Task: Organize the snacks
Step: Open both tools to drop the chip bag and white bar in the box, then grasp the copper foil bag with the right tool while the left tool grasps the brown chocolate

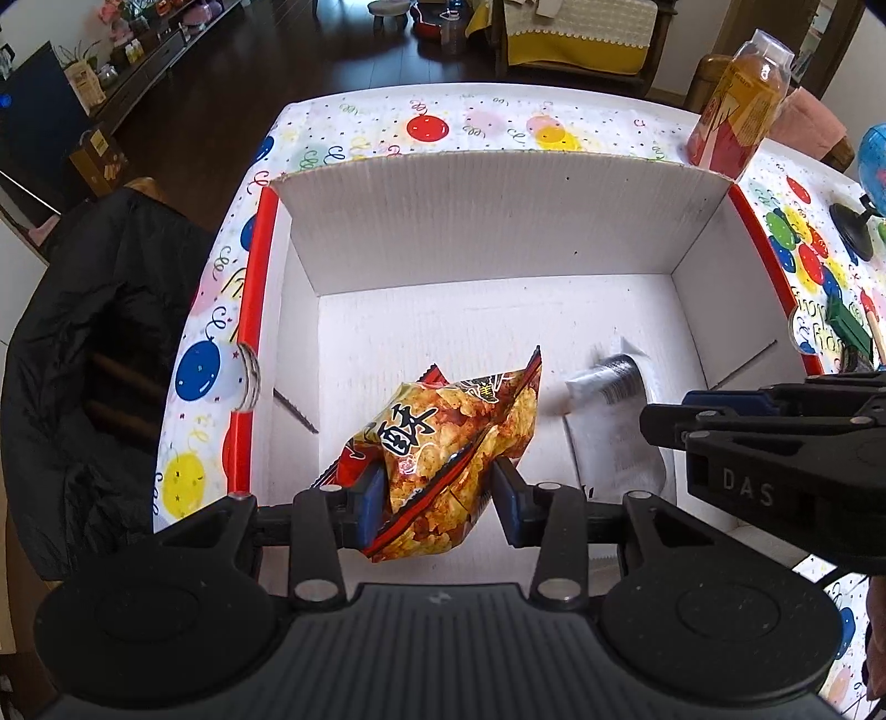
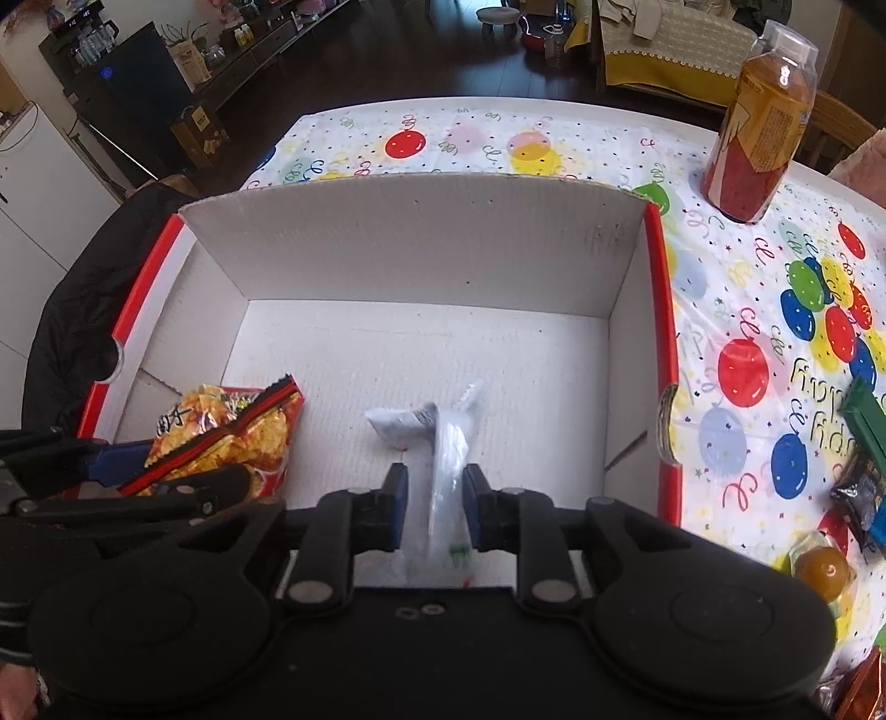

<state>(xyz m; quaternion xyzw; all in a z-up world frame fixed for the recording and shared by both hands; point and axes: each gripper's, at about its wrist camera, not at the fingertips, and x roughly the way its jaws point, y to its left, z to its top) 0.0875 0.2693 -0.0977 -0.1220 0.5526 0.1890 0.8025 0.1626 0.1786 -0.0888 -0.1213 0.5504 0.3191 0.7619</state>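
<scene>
I'm working in a home's living and dining room. My table wears a balloon-print party cloth; beyond it lies dark wood flooring. At upper left a long low cabinet holds knick-knacks, and at top right stands furniture under a yellow cover.

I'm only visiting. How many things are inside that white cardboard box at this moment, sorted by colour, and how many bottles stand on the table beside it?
Red-orange snack bag: 1
White packet: 1
Bottle: 1
Total: 3
</scene>
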